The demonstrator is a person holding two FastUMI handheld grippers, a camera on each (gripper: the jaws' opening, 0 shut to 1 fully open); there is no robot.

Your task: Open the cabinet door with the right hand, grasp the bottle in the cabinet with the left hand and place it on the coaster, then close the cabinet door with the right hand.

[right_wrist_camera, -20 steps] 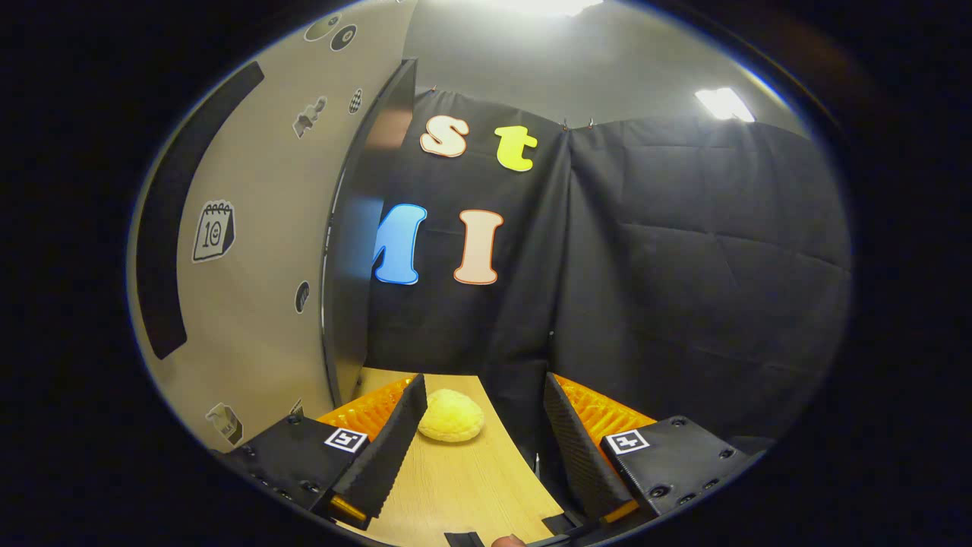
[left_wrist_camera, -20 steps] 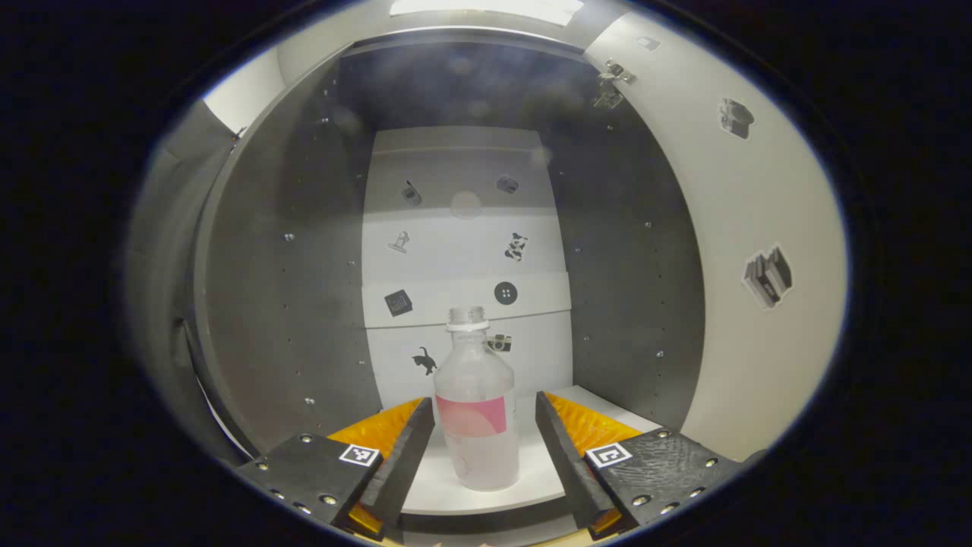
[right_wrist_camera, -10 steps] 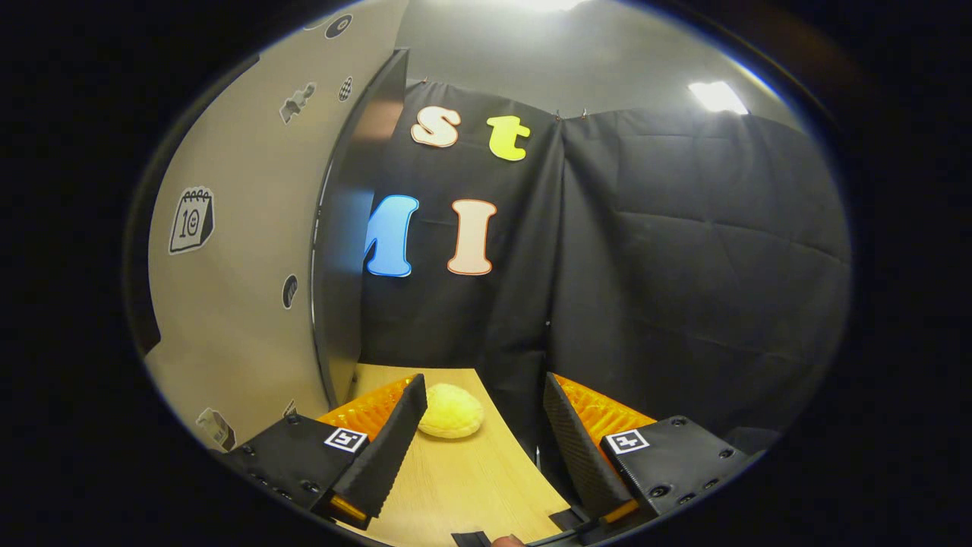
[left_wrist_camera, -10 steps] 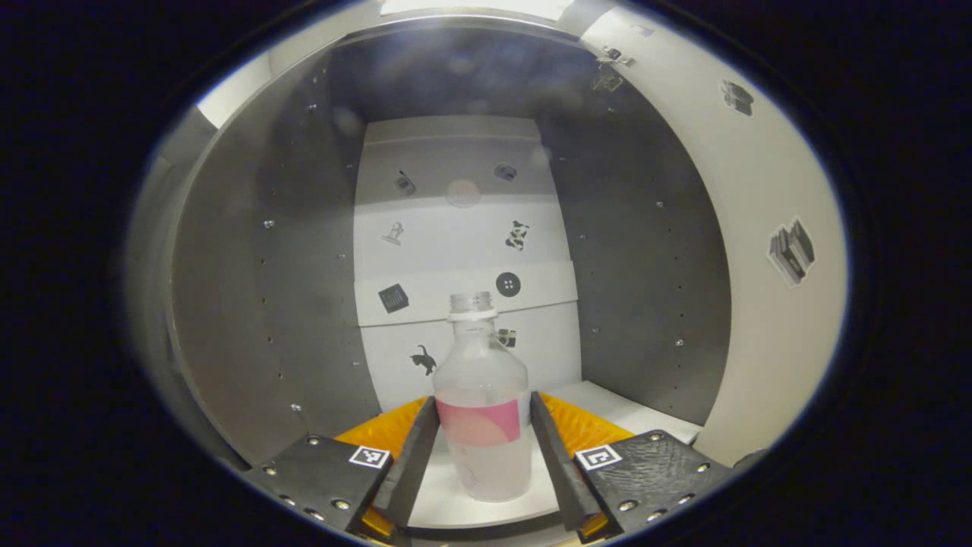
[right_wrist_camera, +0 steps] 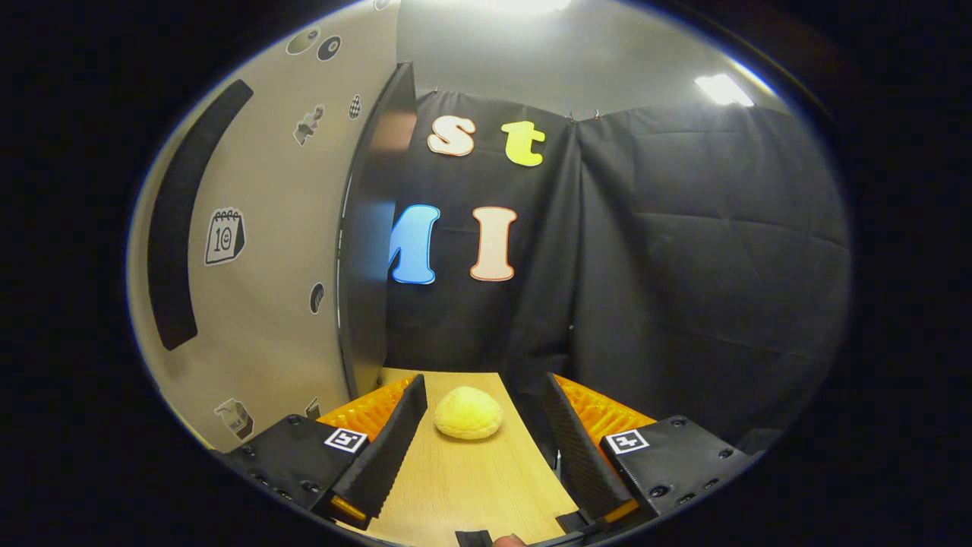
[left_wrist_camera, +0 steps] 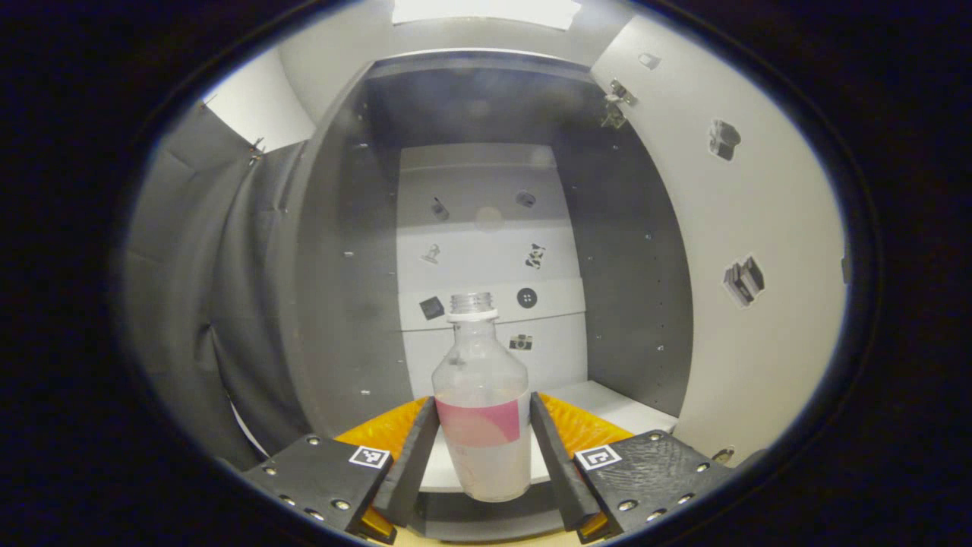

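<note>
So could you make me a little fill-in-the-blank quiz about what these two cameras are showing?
1. The left claw is shut on the clear plastic ____ with a pink label.
2. The bottle's neck has no ____ on it.
3. The white cabinet door stands ____.
4. Ahead of the open right claw, a yellow bun-shaped thing lies on the ____ tabletop.

Missing words: bottle; cap; open; wooden
</note>
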